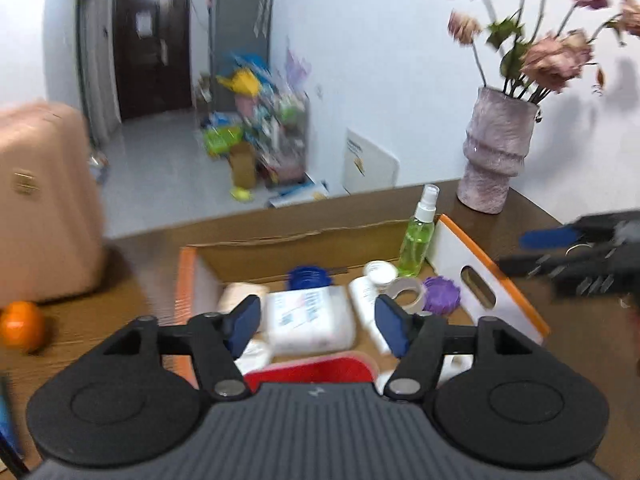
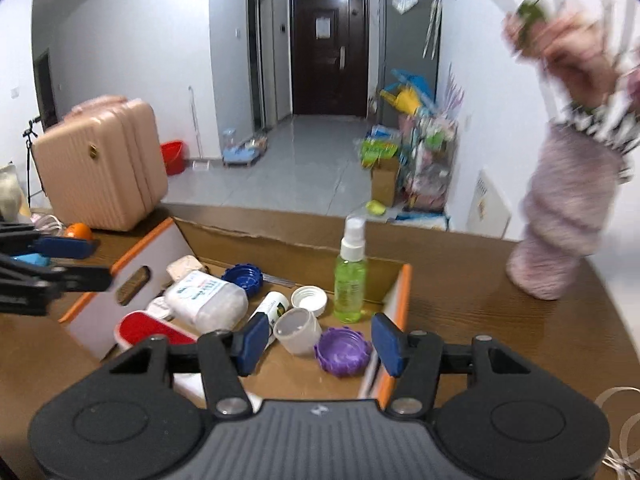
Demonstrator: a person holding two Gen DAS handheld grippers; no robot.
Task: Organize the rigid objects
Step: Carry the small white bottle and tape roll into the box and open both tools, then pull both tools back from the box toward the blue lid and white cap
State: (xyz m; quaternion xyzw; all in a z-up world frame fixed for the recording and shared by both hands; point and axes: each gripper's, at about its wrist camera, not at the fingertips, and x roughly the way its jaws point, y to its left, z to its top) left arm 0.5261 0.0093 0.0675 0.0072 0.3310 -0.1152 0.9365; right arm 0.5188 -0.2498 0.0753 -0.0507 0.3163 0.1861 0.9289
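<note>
lying below right claw (image 2: 316, 344): purple cap (image 2: 342, 352)

**Matte black tongs with blue pads**

The left tongs (image 1: 318, 322) and right tongs (image 2: 316, 344) look alike: matte black linkage arms, each ending in a flat dark-blue pad (image 1: 245, 323). Round silver pivot screws (image 1: 229, 389) join the arms to a ribbed dark-grey body (image 2: 316, 436) bearing a small pale logo, flanked by two round black discs (image 2: 520, 428).
</note>
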